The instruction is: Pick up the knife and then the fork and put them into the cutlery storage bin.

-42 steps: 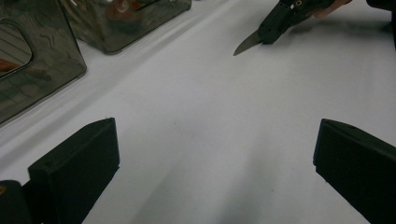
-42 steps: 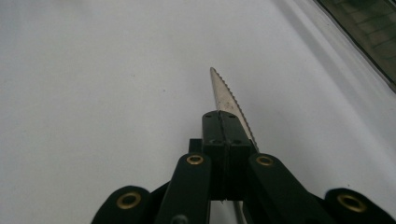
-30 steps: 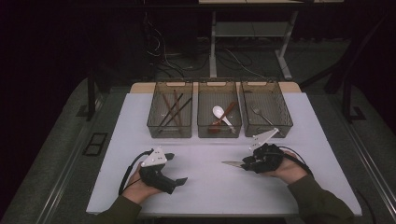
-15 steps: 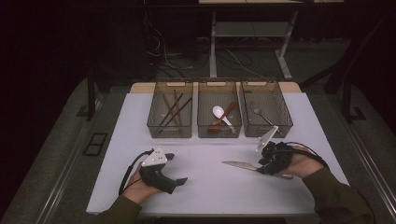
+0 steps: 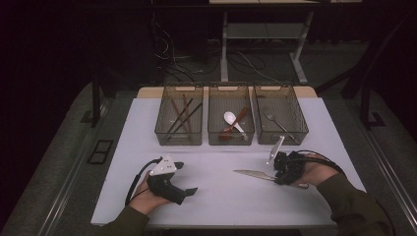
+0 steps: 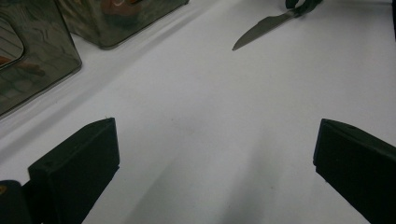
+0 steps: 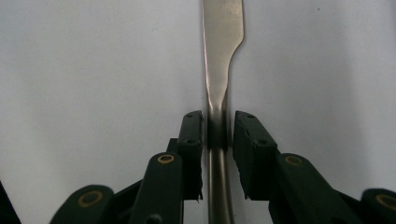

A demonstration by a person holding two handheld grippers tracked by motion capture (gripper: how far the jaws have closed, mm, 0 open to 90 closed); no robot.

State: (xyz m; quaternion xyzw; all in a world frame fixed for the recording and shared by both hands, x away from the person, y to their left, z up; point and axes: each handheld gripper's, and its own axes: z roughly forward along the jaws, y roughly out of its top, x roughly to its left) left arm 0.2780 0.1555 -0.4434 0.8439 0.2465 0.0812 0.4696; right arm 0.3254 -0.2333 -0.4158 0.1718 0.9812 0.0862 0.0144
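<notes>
A metal table knife (image 5: 251, 173) lies flat on the white table (image 5: 221, 201), blade pointing left. My right gripper (image 5: 276, 176) holds it by the neck of the handle. In the right gripper view the knife (image 7: 223, 46) runs straight up between the jaws of the right gripper (image 7: 218, 130), which have just been closing and now press on it from both sides. My left gripper (image 5: 187, 177) rests at the front left, open wide with bare table between its jaws. From the left gripper (image 6: 215, 158), the knife (image 6: 264, 28) shows at the far top right.
Three clear bins stand in a row at the back. The left bin (image 5: 179, 88) holds chopsticks, the middle bin (image 5: 231, 88) holds a white spoon and a brown one, and the right bin (image 5: 280, 88) holds a metal utensil.
My right gripper has shifted a little to the right along the knife, so more of the blade shows. The left hand has not moved.
</notes>
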